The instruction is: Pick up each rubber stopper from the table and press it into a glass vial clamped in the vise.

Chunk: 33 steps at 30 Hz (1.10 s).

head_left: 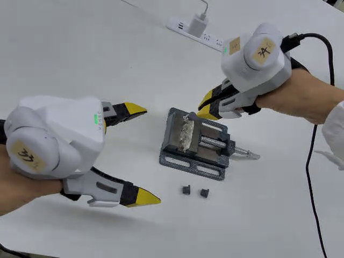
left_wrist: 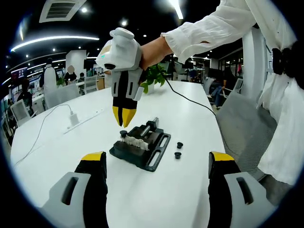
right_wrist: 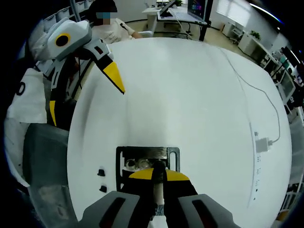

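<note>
A dark vise (head_left: 180, 159) stands mid-table and clamps a row of glass vials (head_left: 186, 134). In the left gripper view one vial carries a dark stopper (left_wrist: 123, 134). My right gripper (head_left: 204, 107) is shut and empty; it points down with its yellow tips just above that stopper (left_wrist: 124, 118), and over the vise in its own view (right_wrist: 156, 175). Two black rubber stoppers (head_left: 186, 189) (head_left: 204, 192) lie on the table in front of the vise. Left of the vise, my left gripper (head_left: 146, 155) is wide open with nothing between its jaws.
A white power strip (head_left: 193, 29) with a charger plugged in lies at the table's far edge. A black cable (head_left: 310, 161) runs from the right gripper down the right side. The vise's screw handle (head_left: 244, 153) sticks out to the right.
</note>
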Motion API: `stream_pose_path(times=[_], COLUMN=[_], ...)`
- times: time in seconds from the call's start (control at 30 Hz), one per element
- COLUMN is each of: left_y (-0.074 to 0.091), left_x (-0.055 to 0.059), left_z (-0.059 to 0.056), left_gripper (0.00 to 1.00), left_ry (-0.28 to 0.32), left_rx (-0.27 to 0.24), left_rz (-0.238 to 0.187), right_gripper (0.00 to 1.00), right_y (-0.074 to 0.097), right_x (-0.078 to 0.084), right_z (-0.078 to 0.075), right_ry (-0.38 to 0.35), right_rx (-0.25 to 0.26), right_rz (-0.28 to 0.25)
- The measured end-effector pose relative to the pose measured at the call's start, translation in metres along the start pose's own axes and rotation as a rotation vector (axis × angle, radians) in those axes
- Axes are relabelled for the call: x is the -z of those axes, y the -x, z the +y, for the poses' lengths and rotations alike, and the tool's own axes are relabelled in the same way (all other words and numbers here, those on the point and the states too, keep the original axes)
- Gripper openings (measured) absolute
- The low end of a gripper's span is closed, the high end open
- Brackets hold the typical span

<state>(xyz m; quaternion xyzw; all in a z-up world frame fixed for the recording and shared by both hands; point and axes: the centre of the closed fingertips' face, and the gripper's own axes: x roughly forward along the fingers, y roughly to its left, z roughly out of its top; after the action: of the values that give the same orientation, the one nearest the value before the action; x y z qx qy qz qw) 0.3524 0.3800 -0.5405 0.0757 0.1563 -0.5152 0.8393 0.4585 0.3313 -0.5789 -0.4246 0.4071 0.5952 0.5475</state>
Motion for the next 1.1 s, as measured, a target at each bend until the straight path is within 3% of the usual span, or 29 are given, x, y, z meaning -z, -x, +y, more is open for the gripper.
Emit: stream_pose_path(times=[0.37,1.1], left_y=[0.002,-0.001], left_x=[0.003,0.000], left_z=[0.001,0.000], left_gripper=[0.87,0.86], left_ry=[0.007,0.007], left_rx=[-0.003,0.001], left_rz=[0.006,-0.007], right_gripper=[0.01,0.02], right_y=[-0.011,-0.014], right_x=[0.002,0.000], right_z=[-0.001,-0.001], right_ry=[-0.001,0.001], right_rx=[-0.013,-0.014], right_rz=[0.006,0.034])
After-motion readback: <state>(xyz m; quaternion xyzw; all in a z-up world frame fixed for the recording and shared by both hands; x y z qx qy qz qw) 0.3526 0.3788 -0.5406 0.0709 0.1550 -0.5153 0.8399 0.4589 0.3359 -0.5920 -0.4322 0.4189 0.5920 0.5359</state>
